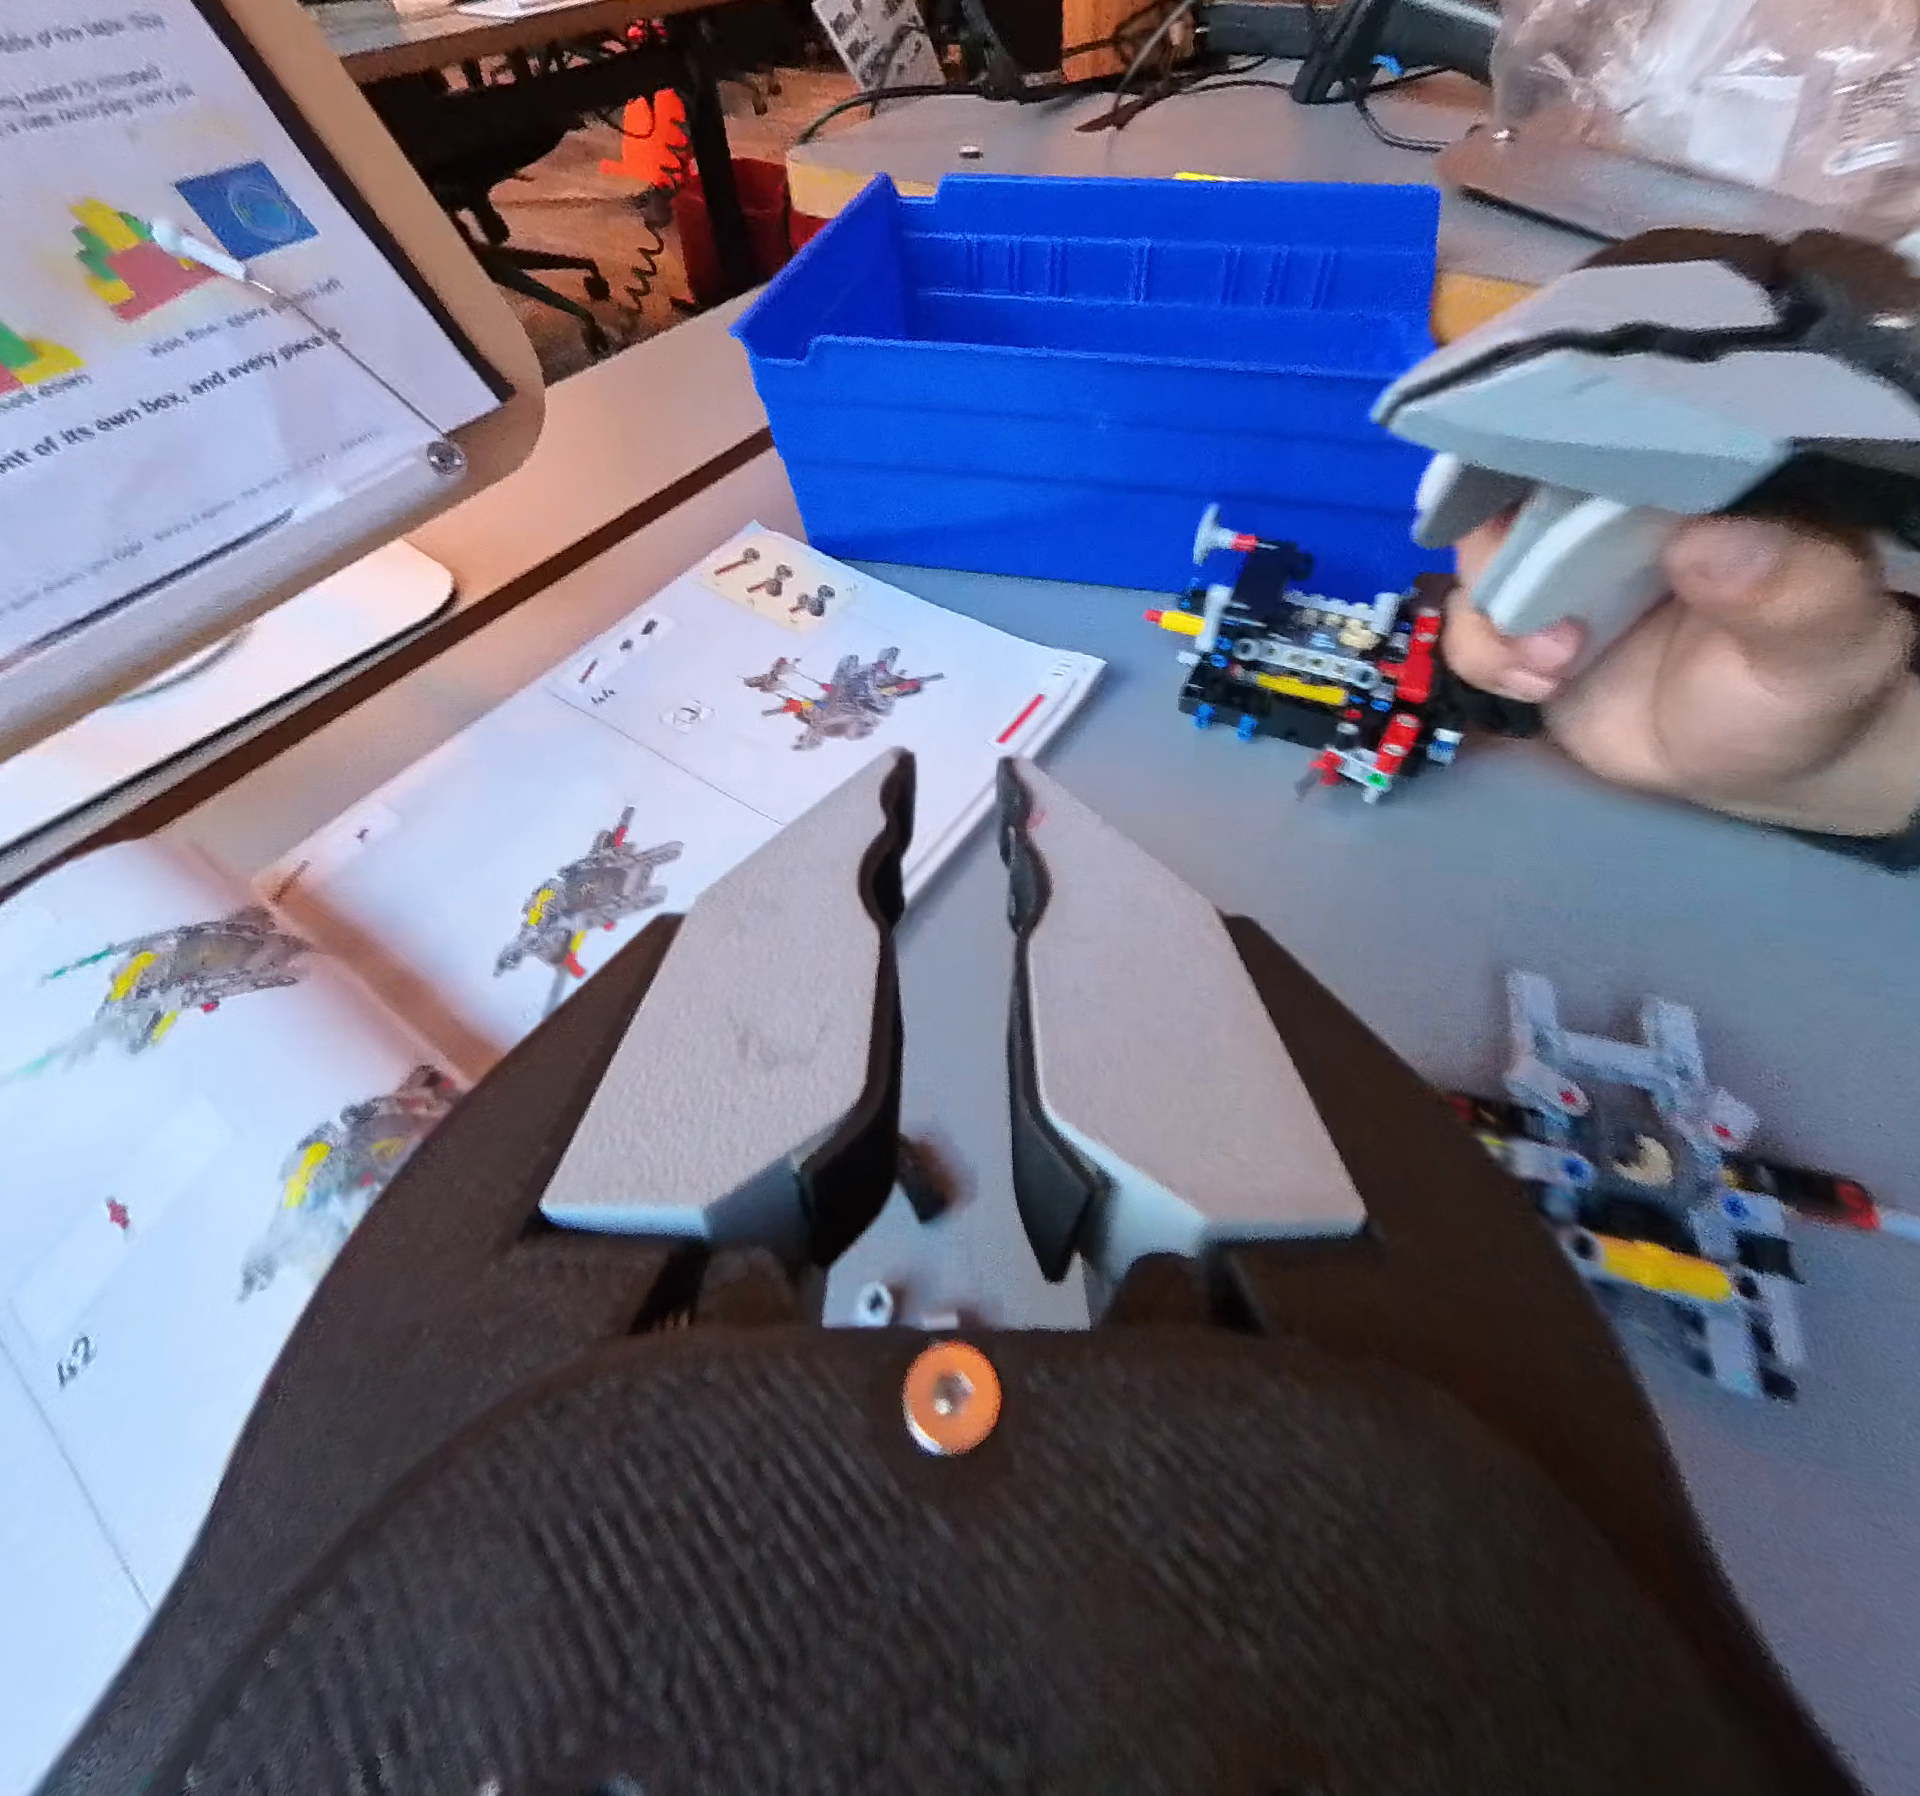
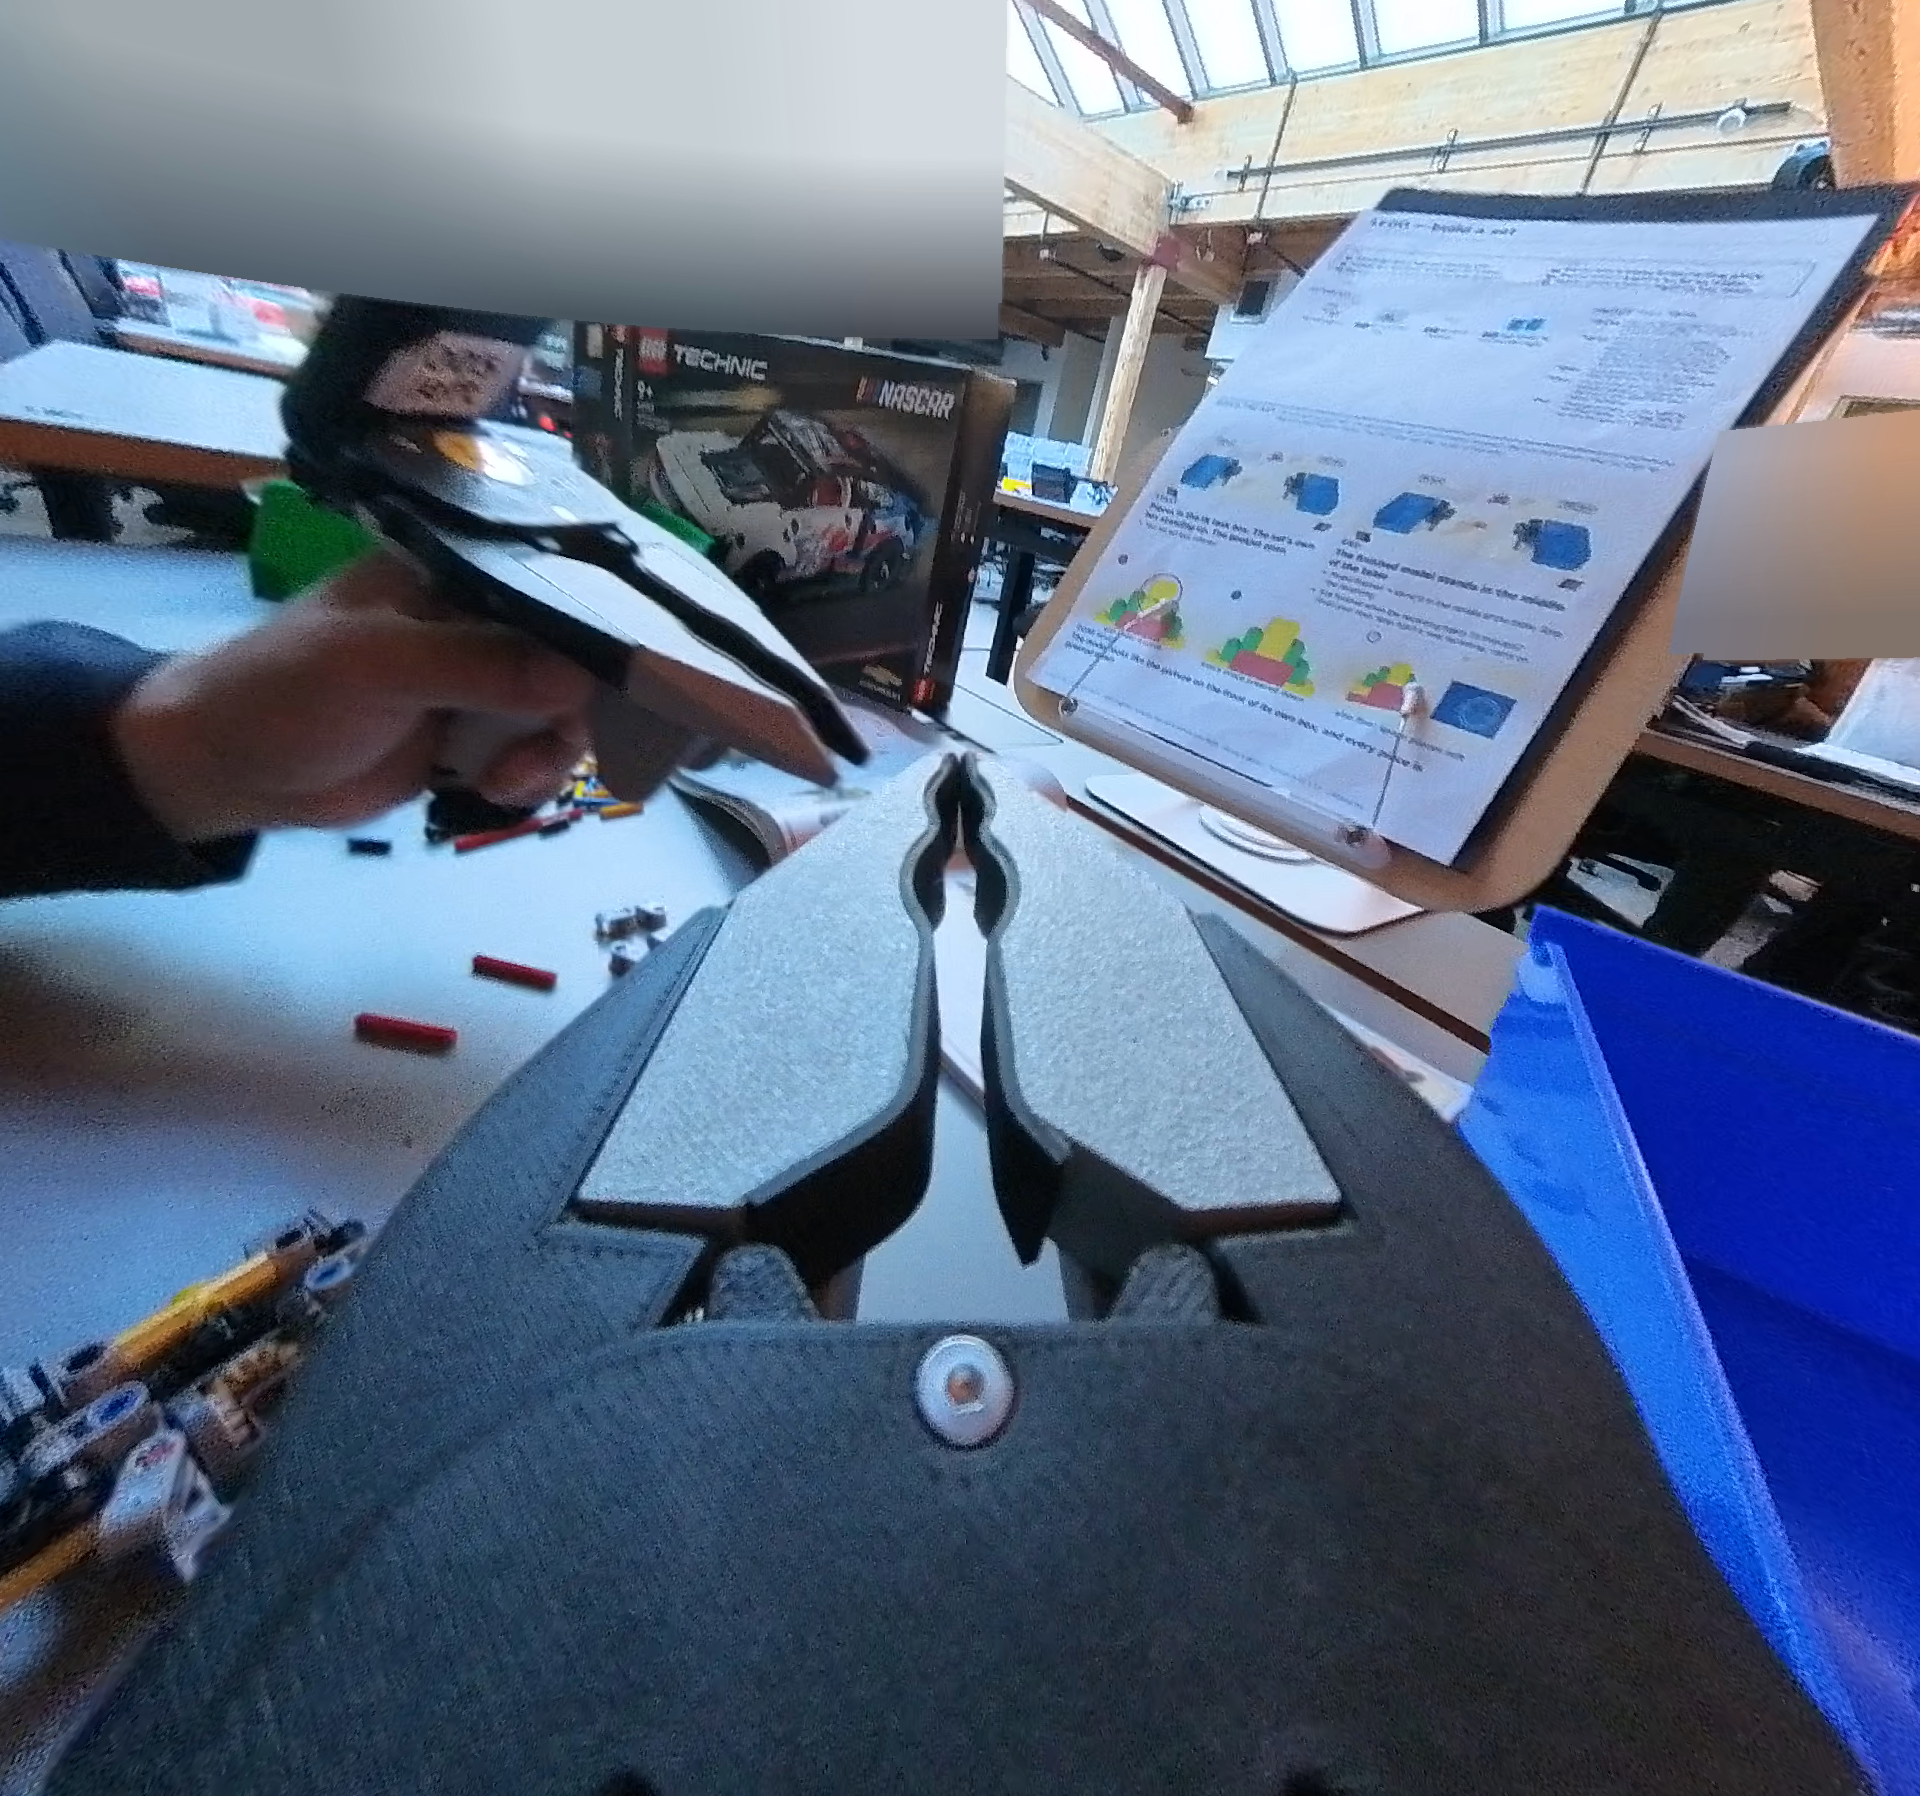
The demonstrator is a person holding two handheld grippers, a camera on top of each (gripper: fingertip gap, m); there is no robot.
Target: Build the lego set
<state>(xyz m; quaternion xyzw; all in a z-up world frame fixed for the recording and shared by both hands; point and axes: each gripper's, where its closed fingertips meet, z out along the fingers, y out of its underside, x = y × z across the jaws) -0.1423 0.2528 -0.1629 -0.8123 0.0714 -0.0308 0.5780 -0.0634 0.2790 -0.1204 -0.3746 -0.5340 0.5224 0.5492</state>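
My left gripper [image 1: 957, 778] hovers over the right edge of an open instruction booklet [image 1: 727, 707]. Its jaws stand a little apart with nothing between them. It also shows in the right wrist view [image 2: 847, 759], held by a hand and pointing down at the booklet [image 2: 769, 816]. My right gripper [image 2: 958, 772] is shut, fingertips touching, and I see nothing between them. In the left wrist view the right gripper [image 1: 1397, 411] is held up at the right, above a black, red and yellow brick model [image 1: 1320, 666]. A grey brick assembly [image 1: 1642, 1175] lies on the table to the right of my left gripper.
A blue bin [image 1: 1091, 375] stands behind the black model and shows at the right wrist view's right [image 2: 1714, 1227]. A stand with a printed sheet [image 2: 1455, 520] is behind the booklet. A dark set box [image 2: 810, 499] stands further back. Red pins [image 2: 405, 1031] and small parts lie loose. Tip to tip, the grippers are about 10 cm apart. From either gripper's tips it is about 20 cm to the grey brick assembly [image 1: 1642, 1175]. Seen from the right wrist view [image 2: 221, 1375] as well.
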